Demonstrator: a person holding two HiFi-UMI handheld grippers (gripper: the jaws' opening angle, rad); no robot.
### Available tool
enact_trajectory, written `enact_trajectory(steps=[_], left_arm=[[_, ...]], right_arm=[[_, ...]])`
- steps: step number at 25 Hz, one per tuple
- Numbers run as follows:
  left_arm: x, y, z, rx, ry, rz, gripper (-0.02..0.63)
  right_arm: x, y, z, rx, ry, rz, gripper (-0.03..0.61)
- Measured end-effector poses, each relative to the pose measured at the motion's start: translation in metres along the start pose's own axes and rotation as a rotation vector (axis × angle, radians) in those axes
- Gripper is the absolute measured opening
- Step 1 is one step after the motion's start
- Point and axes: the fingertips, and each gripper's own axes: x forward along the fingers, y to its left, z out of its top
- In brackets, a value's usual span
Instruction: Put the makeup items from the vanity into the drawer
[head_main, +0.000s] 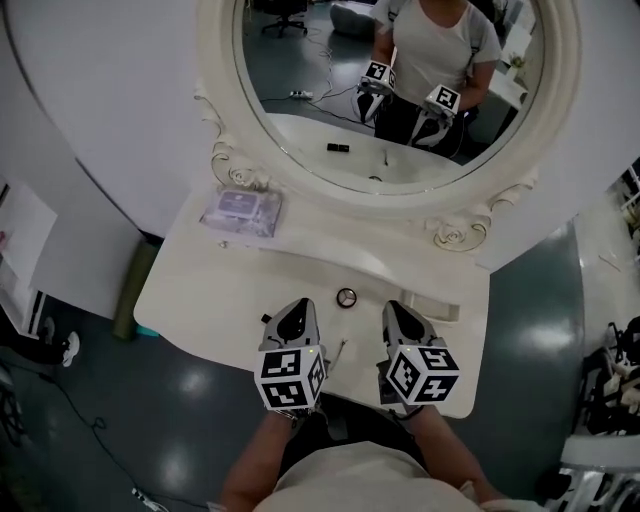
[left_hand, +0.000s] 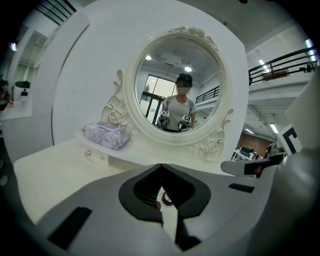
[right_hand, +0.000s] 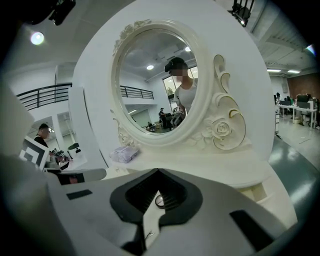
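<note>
Left gripper (head_main: 298, 306) and right gripper (head_main: 399, 309), both with jaws together and empty, hover over the front of the surface (head_main: 200, 290). The small round makeup item (head_main: 347, 297) lies between their tips. If approached with the jaws unopened, it would likely be pushed along rather than grasped.

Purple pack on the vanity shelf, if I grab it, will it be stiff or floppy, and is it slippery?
The pack looks puffy with rumpled edges, so it will probably squash rather than stay stiff. It lies flat and wide, so pushed it should slide, not roll. Its wrap looks shiny, maybe slippery.
</note>
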Motion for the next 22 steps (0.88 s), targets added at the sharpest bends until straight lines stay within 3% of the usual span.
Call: enact_trajectory(steps=[13,22], left_arm=[[0.023,0.005,-0.044,-0.038,0.101,0.06,0.005],[0.036,0.015,-0.076,-0.068,0.168,0.089,0.005]], right_arm=[[0.035,-0.002,-0.046,0.013,0.135,0.131,0.021],[0.07,-0.001,-0.088,-0.025,0.256,0.178,0.103]])
